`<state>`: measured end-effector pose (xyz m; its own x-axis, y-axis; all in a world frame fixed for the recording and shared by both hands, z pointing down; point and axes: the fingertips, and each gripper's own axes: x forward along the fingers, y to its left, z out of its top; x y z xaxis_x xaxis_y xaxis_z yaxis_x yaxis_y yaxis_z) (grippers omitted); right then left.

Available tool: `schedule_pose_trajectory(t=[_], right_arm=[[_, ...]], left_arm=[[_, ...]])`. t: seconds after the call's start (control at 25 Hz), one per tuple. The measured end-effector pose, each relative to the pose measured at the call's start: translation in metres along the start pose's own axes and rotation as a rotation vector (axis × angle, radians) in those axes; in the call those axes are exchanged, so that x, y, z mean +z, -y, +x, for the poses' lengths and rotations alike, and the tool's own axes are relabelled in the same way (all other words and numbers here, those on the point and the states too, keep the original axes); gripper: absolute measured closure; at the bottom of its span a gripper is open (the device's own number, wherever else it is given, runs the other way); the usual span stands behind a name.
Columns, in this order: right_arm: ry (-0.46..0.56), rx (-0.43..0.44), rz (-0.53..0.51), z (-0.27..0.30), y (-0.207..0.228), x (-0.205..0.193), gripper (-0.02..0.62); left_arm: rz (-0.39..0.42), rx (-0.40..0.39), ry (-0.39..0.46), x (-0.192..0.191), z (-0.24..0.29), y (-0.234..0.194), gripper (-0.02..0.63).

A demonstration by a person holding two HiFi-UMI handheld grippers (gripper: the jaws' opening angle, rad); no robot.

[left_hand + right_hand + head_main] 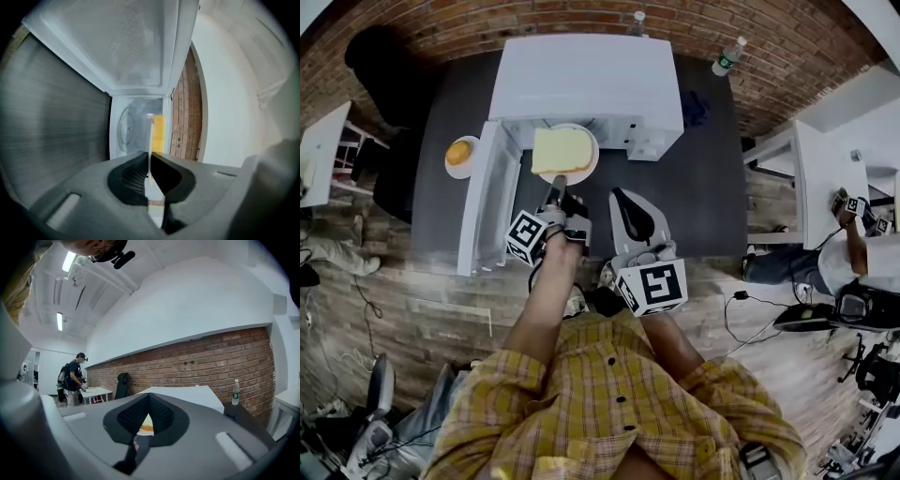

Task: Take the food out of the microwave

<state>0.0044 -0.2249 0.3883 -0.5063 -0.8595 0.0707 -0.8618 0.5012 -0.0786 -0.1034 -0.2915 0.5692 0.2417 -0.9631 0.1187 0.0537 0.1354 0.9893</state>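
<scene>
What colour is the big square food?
The square food is pale yellow; the head view shows it best.

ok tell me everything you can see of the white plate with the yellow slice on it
A round white plate, plain and smooth-looking, carries a pale yellow, squarish slice that covers most of it. It sits roughly level at the mouth of the open white microwave. The left hand-held gripper is shut on its near rim. Nothing else seems to touch it.

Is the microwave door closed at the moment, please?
No, the microwave door stands swung wide open at the left of the microwave.
</scene>
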Motion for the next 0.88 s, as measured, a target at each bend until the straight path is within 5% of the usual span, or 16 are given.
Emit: schedule_pose_trajectory(t=[0.88], right_arm=[[0.067, 0.017, -0.031, -0.031, -0.029, 0.029, 0.592]], left_arm=[[-0.049, -0.098, -0.016, -0.011, -0.065, 0.087, 0.595]])
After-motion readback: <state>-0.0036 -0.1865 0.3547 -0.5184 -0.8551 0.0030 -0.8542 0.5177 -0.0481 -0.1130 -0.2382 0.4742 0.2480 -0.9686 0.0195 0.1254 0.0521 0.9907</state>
